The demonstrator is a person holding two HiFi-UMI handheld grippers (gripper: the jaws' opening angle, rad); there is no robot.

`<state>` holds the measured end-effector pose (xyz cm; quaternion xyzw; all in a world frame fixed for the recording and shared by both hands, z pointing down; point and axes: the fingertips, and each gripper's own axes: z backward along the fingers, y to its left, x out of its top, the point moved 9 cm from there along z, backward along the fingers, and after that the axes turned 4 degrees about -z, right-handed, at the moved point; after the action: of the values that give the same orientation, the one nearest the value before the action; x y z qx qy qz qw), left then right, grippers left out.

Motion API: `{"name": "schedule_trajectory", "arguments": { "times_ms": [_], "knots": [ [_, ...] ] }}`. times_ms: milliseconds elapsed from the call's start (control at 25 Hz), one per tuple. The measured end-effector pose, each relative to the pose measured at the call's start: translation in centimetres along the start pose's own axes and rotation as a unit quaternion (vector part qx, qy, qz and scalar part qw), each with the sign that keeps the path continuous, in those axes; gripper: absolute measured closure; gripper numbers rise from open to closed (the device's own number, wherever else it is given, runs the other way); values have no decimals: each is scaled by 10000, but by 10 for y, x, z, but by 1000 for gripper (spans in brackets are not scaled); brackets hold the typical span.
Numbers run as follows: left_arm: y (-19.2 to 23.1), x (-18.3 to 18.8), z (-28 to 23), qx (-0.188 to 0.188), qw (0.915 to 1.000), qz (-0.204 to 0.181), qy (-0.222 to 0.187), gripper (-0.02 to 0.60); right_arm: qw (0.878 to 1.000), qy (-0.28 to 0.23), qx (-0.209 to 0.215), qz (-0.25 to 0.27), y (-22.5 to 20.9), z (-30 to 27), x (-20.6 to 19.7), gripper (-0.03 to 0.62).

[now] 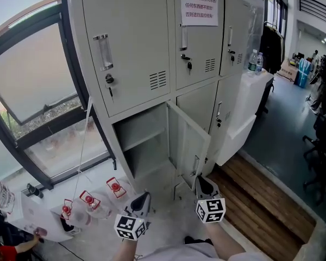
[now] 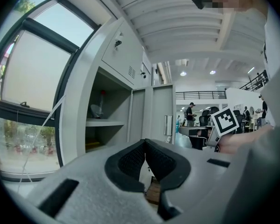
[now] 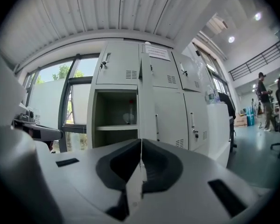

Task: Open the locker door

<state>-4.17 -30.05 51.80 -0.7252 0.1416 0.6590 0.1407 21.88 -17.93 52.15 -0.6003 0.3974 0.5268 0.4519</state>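
The only writing I see is a paper notice (image 1: 199, 7) on the upper middle locker door (image 1: 198, 53), high above the fingers of my right gripper (image 1: 200, 179). It carries three lines of red Chinese characters, too small to read reliably.

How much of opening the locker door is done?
Done: the grey metal lower locker door stands swung open, showing its shelf. In hand: the right gripper, jaws together, sits by the door's free edge; the left gripper is shut and empty. Left: little, perhaps swinging it wider.
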Motion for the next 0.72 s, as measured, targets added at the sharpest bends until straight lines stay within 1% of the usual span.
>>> {"name": "schedule_trajectory", "arguments": {
  "times_ms": [160, 320, 400, 560, 720],
  "knots": [
    [5, 0, 7, 182, 9998, 0, -7, 573, 9993, 10, 368, 9, 12, -9, 0, 580],
    [13, 0, 17, 479, 9987, -157, 59, 573, 9972, 73, 745, 34, 31, -22, -3, 580],
    [18, -1, 24, 620, 9979, -166, 76, 574, 9953, 123, 957, 13, 42, -29, -5, 580],
    [25, -4, 36, 871, 9961, -139, 91, 573, 9893, 151, 1452, 69, 67, -36, -10, 582],
    [33, -5, 47, 1111, 9936, -166, 106, 574, 9806, 140, 1954, 92, 96, -43, -12, 580]
  ]
}}
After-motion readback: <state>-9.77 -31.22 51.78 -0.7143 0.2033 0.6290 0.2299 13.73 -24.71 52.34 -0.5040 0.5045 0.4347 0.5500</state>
